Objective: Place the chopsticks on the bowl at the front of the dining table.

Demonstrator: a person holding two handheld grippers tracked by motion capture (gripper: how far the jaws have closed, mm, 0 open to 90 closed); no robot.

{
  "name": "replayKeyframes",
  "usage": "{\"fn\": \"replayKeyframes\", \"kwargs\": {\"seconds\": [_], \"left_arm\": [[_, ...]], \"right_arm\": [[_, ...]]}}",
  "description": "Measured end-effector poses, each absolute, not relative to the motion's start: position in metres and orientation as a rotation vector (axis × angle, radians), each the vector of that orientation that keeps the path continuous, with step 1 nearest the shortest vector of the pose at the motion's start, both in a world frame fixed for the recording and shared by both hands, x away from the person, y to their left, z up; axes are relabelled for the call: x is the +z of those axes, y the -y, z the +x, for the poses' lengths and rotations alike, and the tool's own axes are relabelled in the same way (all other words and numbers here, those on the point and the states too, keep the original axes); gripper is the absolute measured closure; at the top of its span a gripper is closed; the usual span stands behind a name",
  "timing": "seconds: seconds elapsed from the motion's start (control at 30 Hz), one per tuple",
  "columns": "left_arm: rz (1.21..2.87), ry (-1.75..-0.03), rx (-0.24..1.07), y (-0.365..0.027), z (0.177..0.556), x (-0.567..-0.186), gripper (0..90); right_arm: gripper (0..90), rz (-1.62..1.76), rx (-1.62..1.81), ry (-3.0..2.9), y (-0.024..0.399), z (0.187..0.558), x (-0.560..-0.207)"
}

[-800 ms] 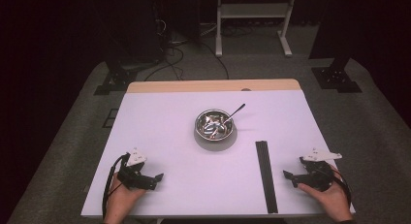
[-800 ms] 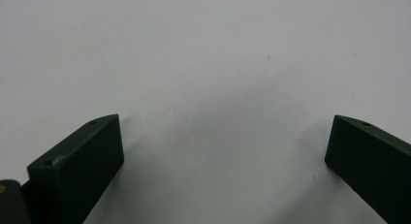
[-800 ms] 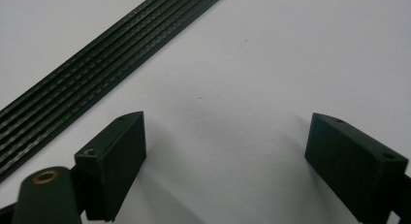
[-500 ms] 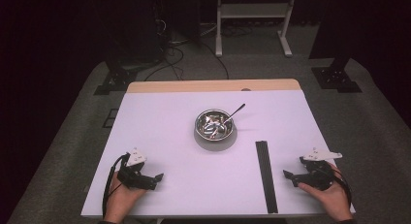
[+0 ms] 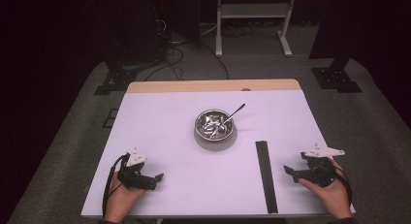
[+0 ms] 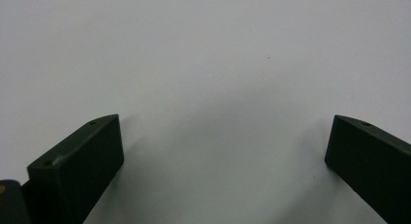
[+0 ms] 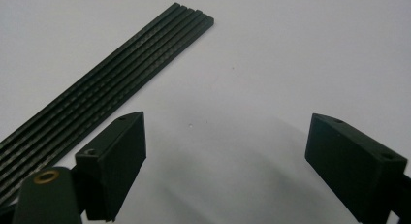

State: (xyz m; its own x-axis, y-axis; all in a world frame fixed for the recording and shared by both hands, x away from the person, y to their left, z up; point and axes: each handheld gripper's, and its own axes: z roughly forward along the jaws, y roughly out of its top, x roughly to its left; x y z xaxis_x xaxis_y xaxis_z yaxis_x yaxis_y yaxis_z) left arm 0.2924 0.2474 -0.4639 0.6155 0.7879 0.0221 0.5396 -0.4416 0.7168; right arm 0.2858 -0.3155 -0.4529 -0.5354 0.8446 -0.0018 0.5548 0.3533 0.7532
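A metal bowl [image 5: 214, 125] with a spoon [image 5: 234, 113] and small pieces in it stands at the middle of the white table [image 5: 165, 122]. A long black ribbed strip [image 5: 266, 175] lies right of the bowl, toward the front edge; the same black ribbed strip [image 7: 97, 95] runs diagonally past the jaws in the right gripper view. My left gripper [image 5: 156, 178] rests at the front left, open, with bare table between its jaws [image 6: 223, 161]. My right gripper [image 5: 289, 171] rests at the front right, just right of the strip, open and holding nothing [image 7: 225, 158].
A wooden edge [image 5: 213, 86] borders the table's far side. Beyond it stand a white frame [image 5: 254, 20], black stand feet [image 5: 116, 81] and cables [image 5: 174, 44] on the dark floor.
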Motion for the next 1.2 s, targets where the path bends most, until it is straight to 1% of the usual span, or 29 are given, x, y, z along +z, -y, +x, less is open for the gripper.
{"fn": "replayKeyframes", "kwargs": {"seconds": [1.2], "left_arm": [[2.155,-1.038,0.471,-0.247,0.292,-0.464,0.0]], "right_arm": [[13.7,1.236,1.072,-2.196,0.295,0.332,-0.433]]}}
